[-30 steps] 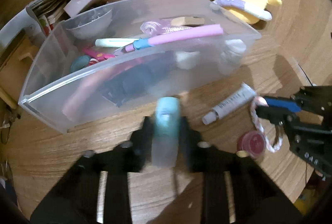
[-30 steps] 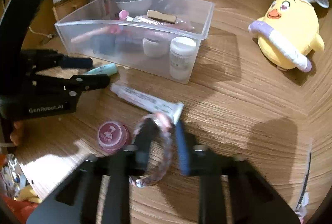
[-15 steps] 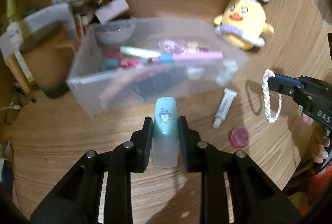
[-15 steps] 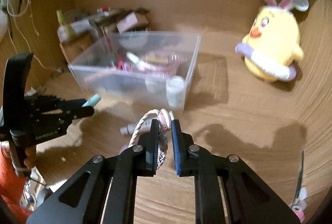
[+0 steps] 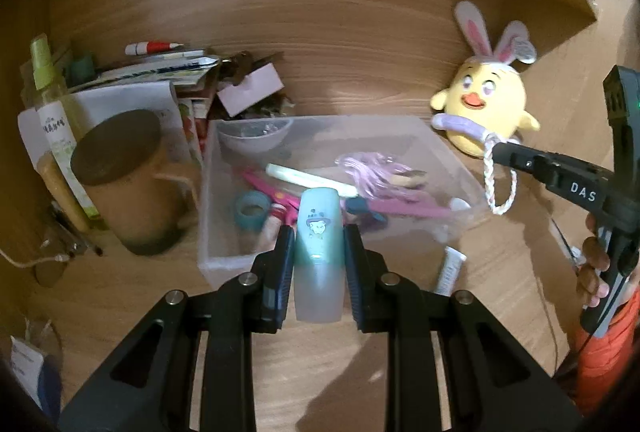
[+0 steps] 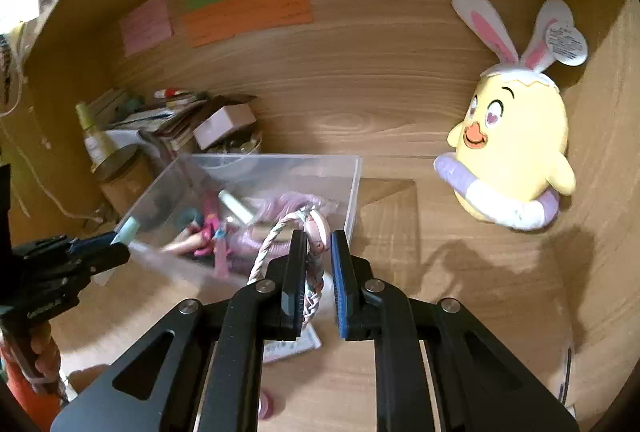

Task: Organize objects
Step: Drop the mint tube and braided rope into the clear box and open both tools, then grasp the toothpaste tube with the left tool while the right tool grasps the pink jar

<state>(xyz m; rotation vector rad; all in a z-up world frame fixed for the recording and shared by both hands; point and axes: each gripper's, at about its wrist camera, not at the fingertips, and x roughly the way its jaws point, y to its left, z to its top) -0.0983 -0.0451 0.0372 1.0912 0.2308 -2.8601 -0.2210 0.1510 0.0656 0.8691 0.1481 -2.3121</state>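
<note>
At the lower centre of the left wrist view, the left gripper pinches a teal-capped translucent bottle upright, in front of the clear plastic bin at mid-frame. The right gripper clamps a pink-and-white braided cord loop at lower centre of its view, with the bin behind it. A yellow chick plush sits at the right.
</note>
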